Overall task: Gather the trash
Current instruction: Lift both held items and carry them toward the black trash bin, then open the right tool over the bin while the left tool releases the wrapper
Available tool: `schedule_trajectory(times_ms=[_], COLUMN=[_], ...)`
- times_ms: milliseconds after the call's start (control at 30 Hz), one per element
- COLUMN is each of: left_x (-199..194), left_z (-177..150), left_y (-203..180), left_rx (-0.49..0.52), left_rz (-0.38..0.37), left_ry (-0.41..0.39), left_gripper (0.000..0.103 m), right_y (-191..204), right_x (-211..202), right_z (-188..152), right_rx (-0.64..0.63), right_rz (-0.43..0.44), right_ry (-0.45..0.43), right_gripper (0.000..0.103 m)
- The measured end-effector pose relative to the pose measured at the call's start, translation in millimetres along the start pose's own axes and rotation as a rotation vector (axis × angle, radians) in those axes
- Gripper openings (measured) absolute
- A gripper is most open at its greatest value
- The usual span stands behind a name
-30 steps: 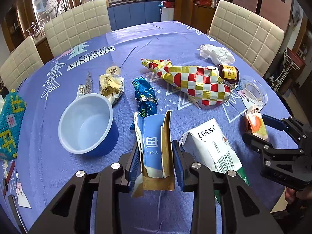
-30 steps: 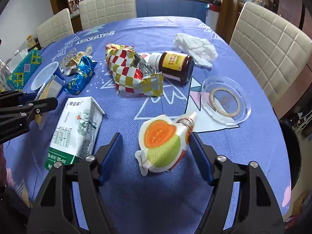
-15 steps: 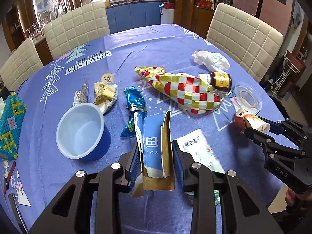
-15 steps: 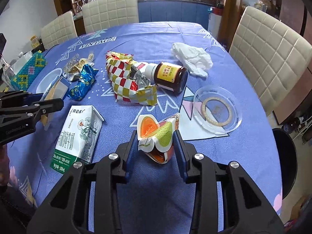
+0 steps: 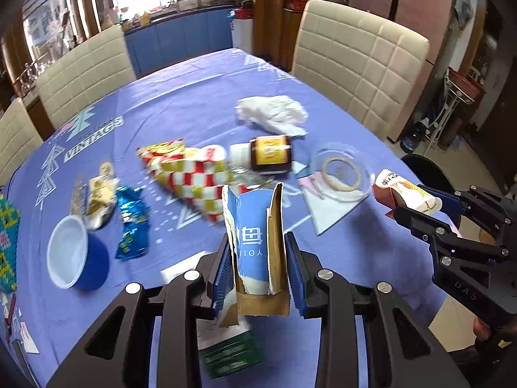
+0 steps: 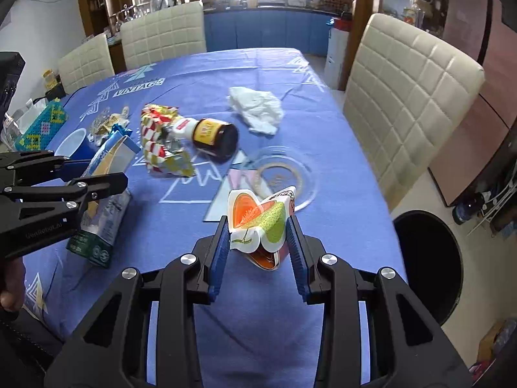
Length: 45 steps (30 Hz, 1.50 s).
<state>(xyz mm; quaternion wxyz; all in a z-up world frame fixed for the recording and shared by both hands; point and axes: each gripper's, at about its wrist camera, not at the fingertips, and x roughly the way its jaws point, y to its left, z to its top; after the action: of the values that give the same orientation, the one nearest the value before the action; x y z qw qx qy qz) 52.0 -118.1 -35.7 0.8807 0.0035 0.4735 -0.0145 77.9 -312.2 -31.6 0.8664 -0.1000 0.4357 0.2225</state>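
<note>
Black angular left gripper (image 5: 258, 255) and right gripper (image 6: 257, 252), blue ribbed pads (image 5: 223, 266), silver screws, faint grey lettering.

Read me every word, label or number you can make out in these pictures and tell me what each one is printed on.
"VINTAGE": blue tablecloth, also readable in the right wrist view.
"DAS": right gripper body.
"GenRobot.AI": left gripper body, partly blurred.
"iOY" with a square character, seen upside down: torn blue carton in the left gripper.
Too blurred or small: brown jar label, milk carton, crushed fruit cup, snack wrappers.
</note>
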Motion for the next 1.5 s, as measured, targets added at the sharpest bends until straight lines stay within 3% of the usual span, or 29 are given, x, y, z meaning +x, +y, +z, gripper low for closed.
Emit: schedule_trajectory(times_ms=[867,967,1033,1300,1500], left_x=[43,47,48,52,52], left_z=[81,86,89,100,104], left_y=[-205,-219,-227,-253,-284], left_rx=[0.322,0.348,0.362,0.398,0.452], left_rz=[-0.177,-0.182,-0.186,-0.210,-0.249], left_ry=[-0.016,-0.015,-0.015,-0.014,-0.026], left_gripper=[0.031,0.032,0.032,0.033,0.033], right_y=[-174,-184,-188,-211,-228], right_x=[-47,-45,-43,-49,-57], right_z=[-38,-41,-41,-49,-61], right_rx=[0.248,0.255,0.257,0.299,0.346], right_rz=[-0.201,-0.221,-0.244,-0.311,-0.355], right_ry=[-0.059,-0.050,-0.043,-0.072,-0.071], right_gripper=[0.038,0.042,0.051,0.068,0.070])
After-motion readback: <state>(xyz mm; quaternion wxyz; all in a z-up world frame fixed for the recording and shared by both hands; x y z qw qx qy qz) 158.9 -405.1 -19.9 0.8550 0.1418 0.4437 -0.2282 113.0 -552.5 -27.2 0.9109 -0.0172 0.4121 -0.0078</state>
